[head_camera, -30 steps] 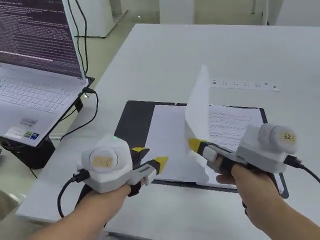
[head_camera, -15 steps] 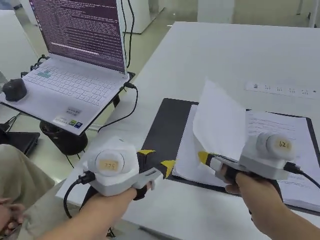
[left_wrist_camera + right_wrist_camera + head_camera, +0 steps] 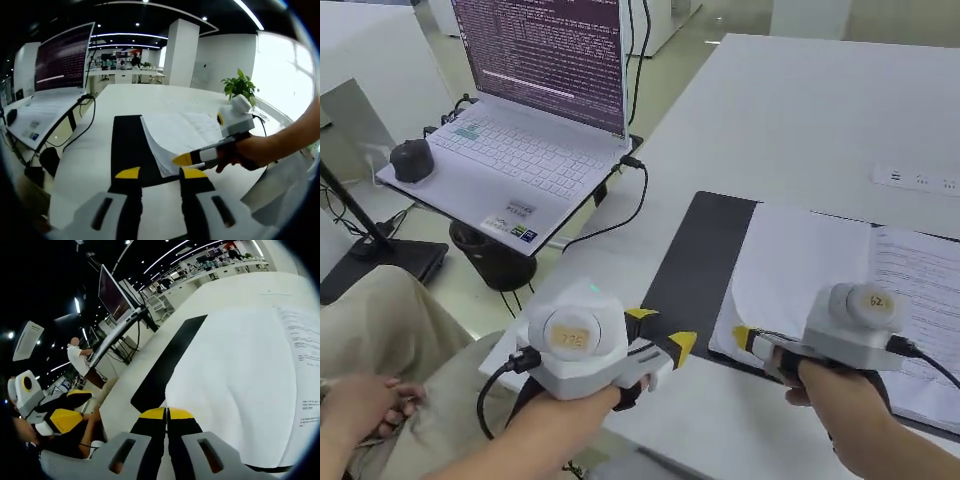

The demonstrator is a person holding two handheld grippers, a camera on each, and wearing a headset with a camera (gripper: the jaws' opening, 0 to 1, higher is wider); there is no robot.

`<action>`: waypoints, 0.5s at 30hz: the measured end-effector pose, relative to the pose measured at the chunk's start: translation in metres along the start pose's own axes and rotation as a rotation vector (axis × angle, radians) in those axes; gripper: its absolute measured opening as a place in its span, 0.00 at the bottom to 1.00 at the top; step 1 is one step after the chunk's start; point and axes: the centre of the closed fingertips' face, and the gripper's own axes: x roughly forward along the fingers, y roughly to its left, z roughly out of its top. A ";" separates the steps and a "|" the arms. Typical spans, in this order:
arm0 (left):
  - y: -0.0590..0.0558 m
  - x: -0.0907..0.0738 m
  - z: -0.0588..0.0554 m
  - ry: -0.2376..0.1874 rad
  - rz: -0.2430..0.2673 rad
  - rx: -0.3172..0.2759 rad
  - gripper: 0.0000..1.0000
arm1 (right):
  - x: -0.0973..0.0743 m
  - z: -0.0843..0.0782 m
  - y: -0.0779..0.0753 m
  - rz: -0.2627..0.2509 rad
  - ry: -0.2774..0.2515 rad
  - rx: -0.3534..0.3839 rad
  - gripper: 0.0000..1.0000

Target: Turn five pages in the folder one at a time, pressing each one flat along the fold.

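Flat on the white table, the black folder lies open at the right of the head view, its dark inner cover bare along the left side. A blank white page rests on that left half, slightly bowed rather than flush, and a printed page lies at the frame's right edge. The right gripper sits at the blank page's near left corner, lower right of the frame; in its own view the yellow-tipped jaws are pressed together right at the paper's near edge, though whether a sheet is caught between them cannot be told. The left gripper hovers at lower centre, just left of the folder's near corner and apart from it, above the table's front edge; its jaws are spread with nothing between them, and in its view the folder lies straight ahead beyond the tips. Farther out, an open laptop stands on a raised stand at upper left with a dark mouse beside it, and a white power strip lies beyond the folder at right.
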 end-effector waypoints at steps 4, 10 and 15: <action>0.000 0.000 -0.003 0.007 0.000 0.000 0.28 | 0.003 -0.005 -0.002 -0.008 0.015 0.008 0.00; 0.002 0.003 -0.010 0.030 0.004 0.004 0.28 | 0.006 -0.008 -0.003 0.006 0.020 0.016 0.02; 0.000 0.008 -0.013 0.050 -0.003 0.019 0.28 | 0.003 -0.010 0.006 0.073 0.014 0.056 0.10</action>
